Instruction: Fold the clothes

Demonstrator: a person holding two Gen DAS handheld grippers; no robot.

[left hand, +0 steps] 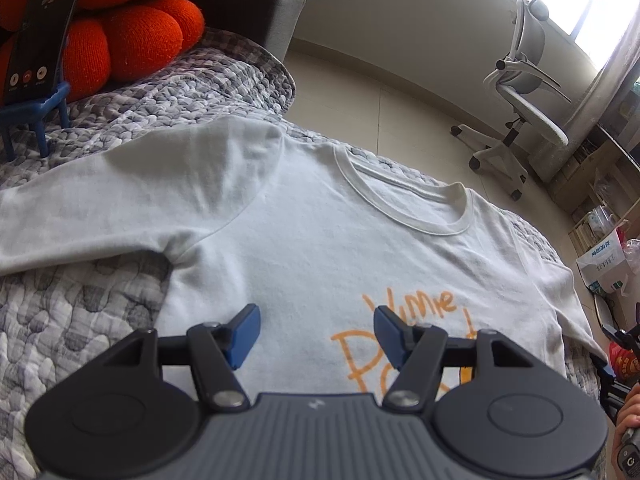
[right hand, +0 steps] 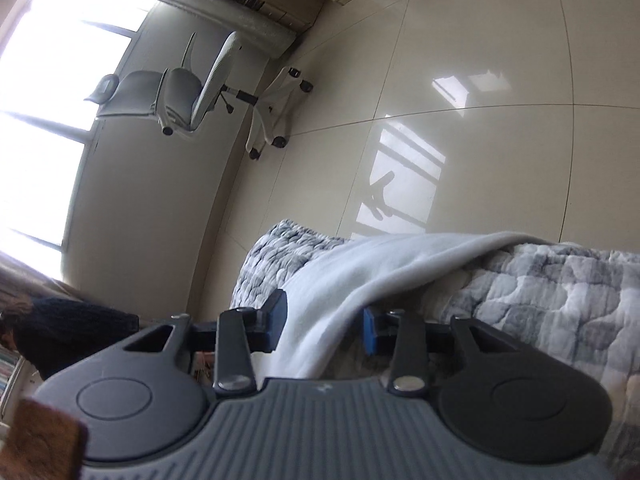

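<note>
Left hand-held gripper (left hand: pixel 316 336): low centre of the left wrist view, blue pads spread wide, nothing between them, poised over the chest of the shirt.
Right hand-held gripper (right hand: pixel 325 330): low centre of the right wrist view, blue pads apart, a fold of white cloth lying in the gap between them; pads not pressed onto it.
White T-shirt (left hand: pixel 304 216): spread front up across the middle of the left wrist view, round ribbed collar toward upper right, one sleeve stretched out to the left edge, the other running off toward lower right.
Print: orange handwritten lettering (left hand: pixel 404 336) on the chest, partly hidden behind the right pad of the left hand-held gripper.
Shirt edge in right wrist view: white cloth (right hand: pixel 384 264) draped over the quilt's edge, lower centre.
Grey patterned quilt (left hand: pixel 72 312): under the shirt, filling lower left and upper left of centre.
Orange knotted cushion (left hand: pixel 132 20): upper left corner, on the quilt, well apart from the shirt.
Phone (left hand: pixel 36 32): far upper left, leaning in a blue stand (left hand: pixel 36 116), screen lit.
Grey armrest (left hand: pixel 256 4): top centre-left, behind the cushion.
White office chair (left hand: pixel 520 92): upper right, on the tiled floor (right hand: pixel 500 80) below the bright windows.
Plastic bag (left hand: pixel 604 260): right edge, contents unclear.
Person's hand (left hand: pixel 630 412): lower right edge, on the other gripper's handle.
</note>
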